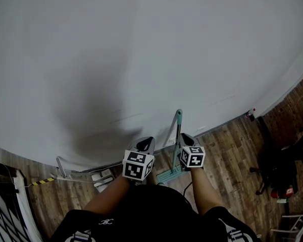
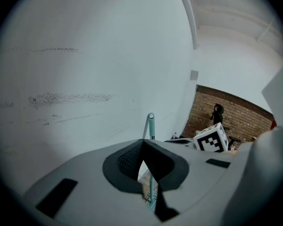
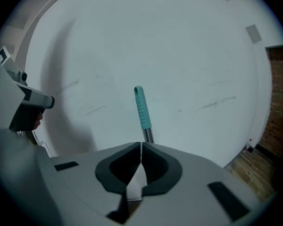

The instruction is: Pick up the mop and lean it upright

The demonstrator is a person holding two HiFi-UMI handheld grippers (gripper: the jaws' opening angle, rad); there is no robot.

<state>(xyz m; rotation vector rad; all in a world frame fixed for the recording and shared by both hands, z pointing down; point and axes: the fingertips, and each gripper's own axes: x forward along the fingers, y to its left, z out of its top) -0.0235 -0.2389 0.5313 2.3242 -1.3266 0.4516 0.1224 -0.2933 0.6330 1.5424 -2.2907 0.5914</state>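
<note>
The mop stands upright and leans on the white wall (image 1: 141,49). Its teal grip (image 1: 179,116) is at the top, and the flat teal head (image 1: 169,175) rests on the wood floor. My right gripper (image 1: 186,137) is just right of the pole at mid height. In the right gripper view the jaw tips (image 3: 140,146) nearly meet with nothing between them, and the mop's grip (image 3: 141,108) rises just beyond. My left gripper (image 1: 145,144) hangs left of the pole, apart from it. Its tips (image 2: 142,142) are together, and the pole (image 2: 151,126) shows behind them.
A black chair (image 1: 275,163) stands on the wood floor at the right. White rack bars (image 1: 12,200) fill the lower left. Yellow-black tape (image 1: 43,181) and white items (image 1: 103,178) lie along the wall's foot. A brick wall (image 2: 226,112) runs off to the right.
</note>
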